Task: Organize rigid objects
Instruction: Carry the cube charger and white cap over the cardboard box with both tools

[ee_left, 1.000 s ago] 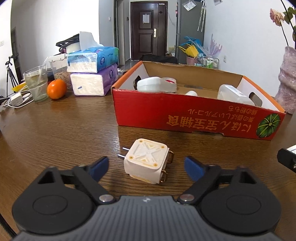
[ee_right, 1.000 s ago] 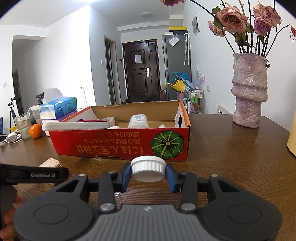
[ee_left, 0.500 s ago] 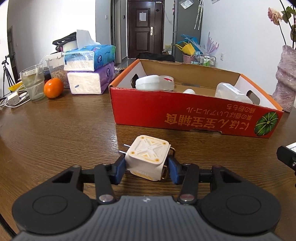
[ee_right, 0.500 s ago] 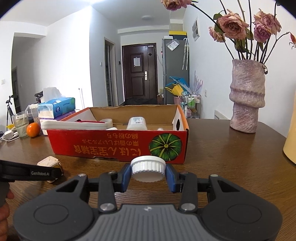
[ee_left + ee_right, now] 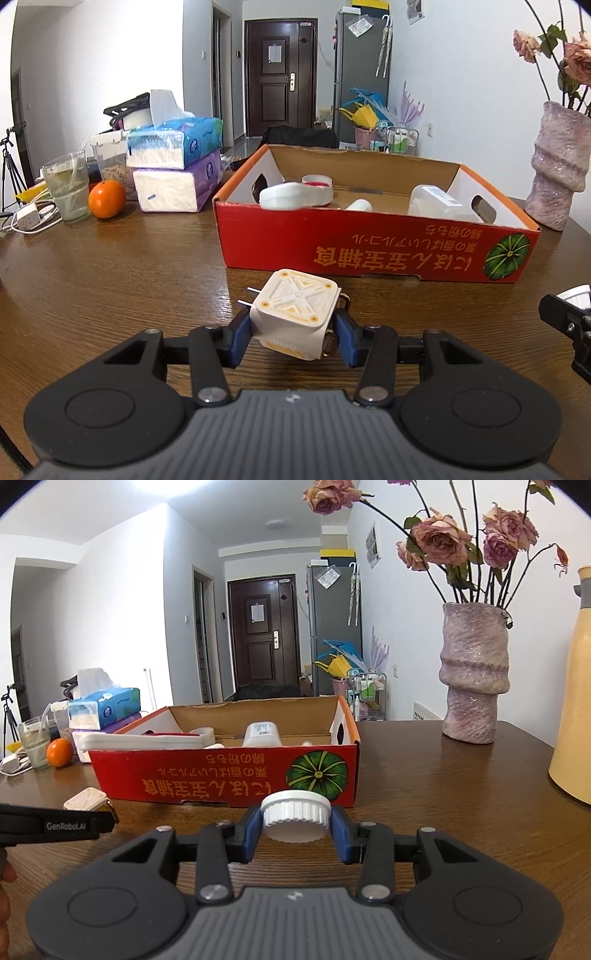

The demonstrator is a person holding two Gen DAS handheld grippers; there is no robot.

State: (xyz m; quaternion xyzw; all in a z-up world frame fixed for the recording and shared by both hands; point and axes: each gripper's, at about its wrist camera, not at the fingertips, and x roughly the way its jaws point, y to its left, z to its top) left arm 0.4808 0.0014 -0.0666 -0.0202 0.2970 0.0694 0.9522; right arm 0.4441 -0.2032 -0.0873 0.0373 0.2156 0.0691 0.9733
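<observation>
Through my left wrist camera my left hand-held gripper (image 5: 293, 338) clamps the light, stiff plug adapter (image 5: 295, 319) by its flat sides just above the table (image 5: 110, 280), while the right view shows my right hand-held gripper (image 5: 295, 829) pinching the ridged, probably grippy white cap (image 5: 295, 816) before the red box (image 5: 221, 779).

White walls, a dark door (image 5: 281, 77) and grey fridge (image 5: 364, 70) beyond.
</observation>
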